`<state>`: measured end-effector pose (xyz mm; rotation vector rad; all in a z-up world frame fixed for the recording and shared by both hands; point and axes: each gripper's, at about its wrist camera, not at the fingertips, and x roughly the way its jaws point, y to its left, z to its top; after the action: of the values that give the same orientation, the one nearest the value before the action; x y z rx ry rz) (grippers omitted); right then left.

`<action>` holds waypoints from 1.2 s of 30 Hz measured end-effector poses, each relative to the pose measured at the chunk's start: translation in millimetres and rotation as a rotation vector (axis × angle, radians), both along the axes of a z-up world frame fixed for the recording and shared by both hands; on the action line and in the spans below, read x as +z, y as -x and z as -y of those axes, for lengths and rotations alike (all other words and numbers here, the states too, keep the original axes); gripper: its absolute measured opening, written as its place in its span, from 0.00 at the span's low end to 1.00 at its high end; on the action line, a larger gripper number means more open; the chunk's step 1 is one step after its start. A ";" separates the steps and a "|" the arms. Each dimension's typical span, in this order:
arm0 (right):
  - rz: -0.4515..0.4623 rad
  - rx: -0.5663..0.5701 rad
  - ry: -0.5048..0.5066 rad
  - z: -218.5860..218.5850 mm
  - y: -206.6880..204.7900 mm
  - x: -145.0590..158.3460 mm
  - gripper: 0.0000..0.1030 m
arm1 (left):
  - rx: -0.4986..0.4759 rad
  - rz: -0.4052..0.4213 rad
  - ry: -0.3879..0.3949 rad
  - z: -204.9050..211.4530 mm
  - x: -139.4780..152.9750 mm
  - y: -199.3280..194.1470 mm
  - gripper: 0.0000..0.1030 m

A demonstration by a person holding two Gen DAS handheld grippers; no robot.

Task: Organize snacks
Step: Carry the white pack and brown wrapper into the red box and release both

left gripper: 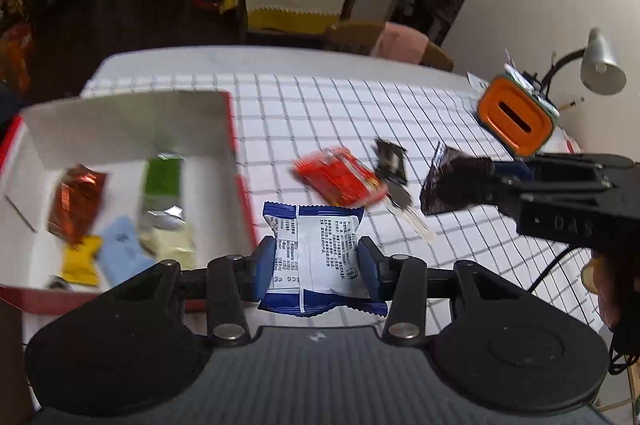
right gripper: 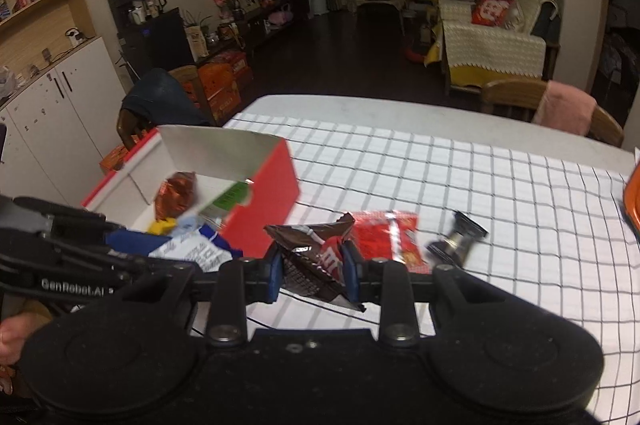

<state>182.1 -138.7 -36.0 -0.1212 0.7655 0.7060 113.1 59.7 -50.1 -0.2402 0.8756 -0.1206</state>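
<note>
on checked cloth (left gripper: 320, 105), crinkly foil packets (left gripper: 340, 181)

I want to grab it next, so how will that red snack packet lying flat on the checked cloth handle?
The red packet lies flat and thin, so probably light and floppy. Its glossy film may slip between jaws. Keys touch its edge, so pushing it could drag them.
</note>
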 end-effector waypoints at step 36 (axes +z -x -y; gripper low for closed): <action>-0.083 0.070 0.115 -207.6 -12.9 -62.0 0.28 | 0.132 -0.070 -0.189 -183.9 -39.3 -29.8 0.43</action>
<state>195.0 68.8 -97.9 -0.2247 0.8853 0.7369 142.9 243.6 -89.4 -0.1256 0.9320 0.0941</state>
